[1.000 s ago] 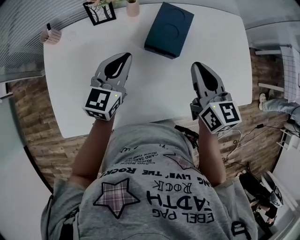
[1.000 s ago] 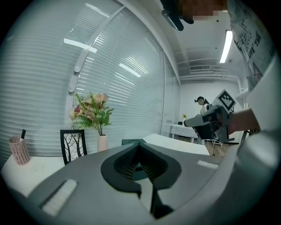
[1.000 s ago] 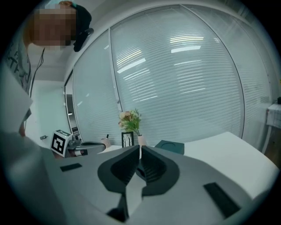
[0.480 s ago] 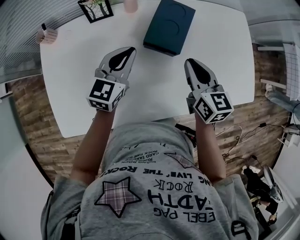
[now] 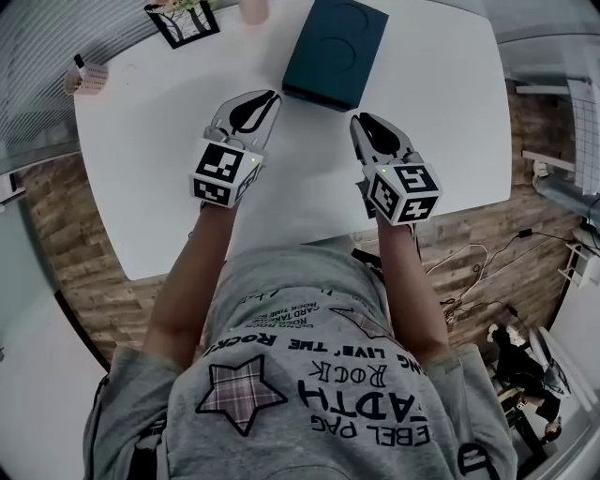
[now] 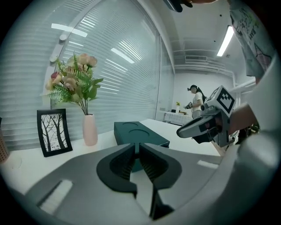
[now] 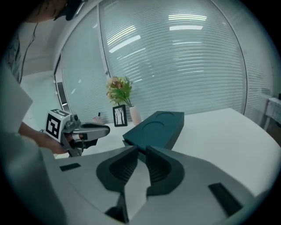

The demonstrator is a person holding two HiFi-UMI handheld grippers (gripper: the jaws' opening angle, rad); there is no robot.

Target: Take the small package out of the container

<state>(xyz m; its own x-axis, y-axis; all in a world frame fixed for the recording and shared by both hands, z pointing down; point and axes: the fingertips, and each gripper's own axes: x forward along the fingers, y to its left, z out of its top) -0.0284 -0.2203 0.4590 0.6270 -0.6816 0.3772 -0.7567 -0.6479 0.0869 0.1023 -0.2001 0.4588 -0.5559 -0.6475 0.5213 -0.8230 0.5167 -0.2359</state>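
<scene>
Head view has the left tool (image 5: 271, 97) and the right tool (image 5: 360, 120) both farther out over the table (image 5: 141, 187) than they are a second earlier, and closer to each other, their tips now drawn in toward the near end of the teal box (image 5: 336, 52). The left tip lies just beside the box's near left corner. The right tip sits near its near right corner, a little apart from it. Neither touches the box as far as this view shows.

Each tool's own view shows its jaws brought together with nothing between them, and that has not changed over the last second.

The box lies closed on the far middle of the table, its lid with two round recesses still on. It has not been shifted. The small package is nowhere visible; it is presumably inside, under that lid.

Beyond the box, at the far left edge, stand a picture frame (image 5: 183, 21) and a pink vase (image 5: 253, 9), with a pen cup (image 5: 82, 77) at the left corner, all well clear of the tools.

So the approach is nearly finished and the task proper has not begun. Judging from this, the jaws will have to open before either tool can take the lid, with one likely steadying the base.
</scene>
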